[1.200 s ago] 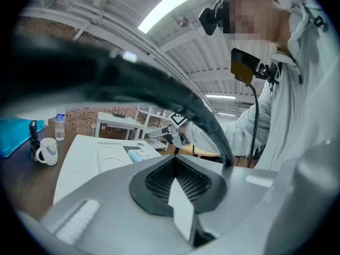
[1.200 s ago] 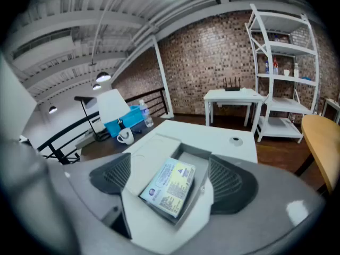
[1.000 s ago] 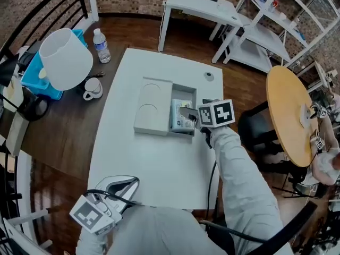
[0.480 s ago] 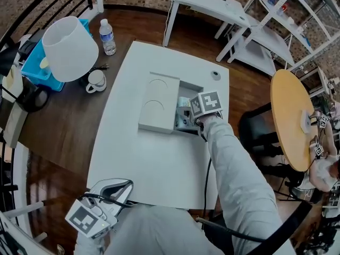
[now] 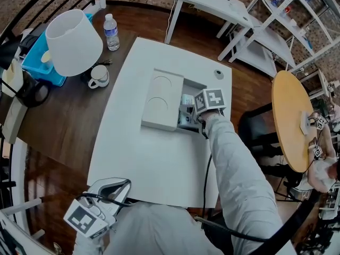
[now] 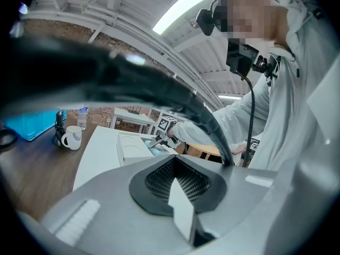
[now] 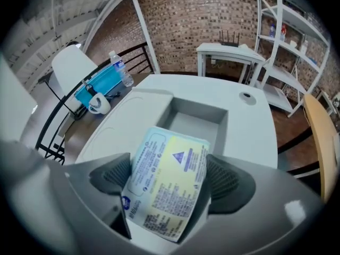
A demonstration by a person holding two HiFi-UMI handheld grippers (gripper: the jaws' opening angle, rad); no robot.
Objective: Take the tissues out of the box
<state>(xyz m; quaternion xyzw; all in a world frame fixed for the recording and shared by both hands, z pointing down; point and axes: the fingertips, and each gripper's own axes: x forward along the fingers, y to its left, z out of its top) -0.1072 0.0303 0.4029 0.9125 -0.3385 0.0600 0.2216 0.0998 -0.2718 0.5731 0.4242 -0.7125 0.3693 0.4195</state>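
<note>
A grey box (image 5: 162, 99) lies on the white table (image 5: 154, 158), its lid slid to the left. The open compartment (image 7: 194, 122) shows beyond my right gripper. The right gripper (image 7: 167, 180) is shut on a pack of tissues (image 7: 169, 169), pale blue and yellow with print, held tilted above the compartment. In the head view this gripper (image 5: 192, 116) hovers over the box's right half, with the tissue pack (image 5: 186, 101) partly hidden by its marker cube. My left gripper (image 5: 114, 187) hangs low by my body off the table's near edge, its pads (image 6: 178, 187) together with nothing between them.
A white lampshade (image 5: 73, 41), a mug (image 5: 99, 77), a water bottle (image 5: 111, 32) and a blue bin (image 5: 37, 68) stand at the left. A small round object (image 5: 219, 74) lies on the table's far right. A round wooden table (image 5: 289, 121) is at the right.
My right gripper has moved left over the open box and now holds the tissue pack raised in its jaws. The left gripper has stayed low by my body.
</note>
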